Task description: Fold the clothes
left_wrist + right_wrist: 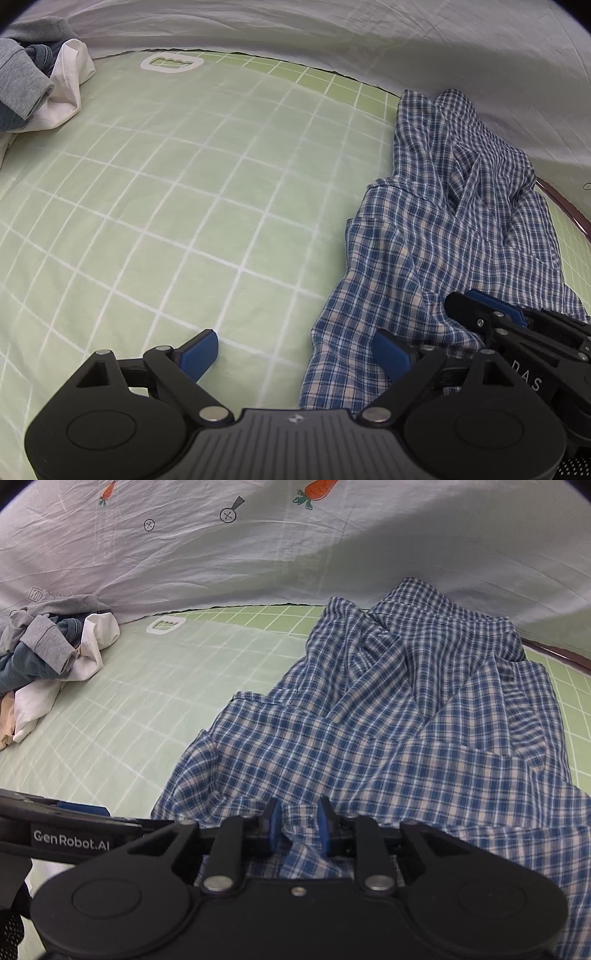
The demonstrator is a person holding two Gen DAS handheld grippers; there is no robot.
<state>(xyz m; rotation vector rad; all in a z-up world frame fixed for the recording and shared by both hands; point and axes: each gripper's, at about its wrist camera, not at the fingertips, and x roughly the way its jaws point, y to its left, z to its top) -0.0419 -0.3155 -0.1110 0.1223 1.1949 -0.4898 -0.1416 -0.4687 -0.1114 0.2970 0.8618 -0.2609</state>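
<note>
The left gripper (85, 808), seen at the near left of the right wrist view, bears a label (71, 836) reading "GenRobot.AI". The right gripper (484, 306), seen at the near right of the left wrist view, shows the letters "DAS" (529, 373).

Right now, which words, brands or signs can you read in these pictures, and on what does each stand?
"GenRobot.AI": on the left gripper, along its side.
"DAS": on the right gripper, along its side.
Small boxed print on the white sheet: too blurred to read.
</note>
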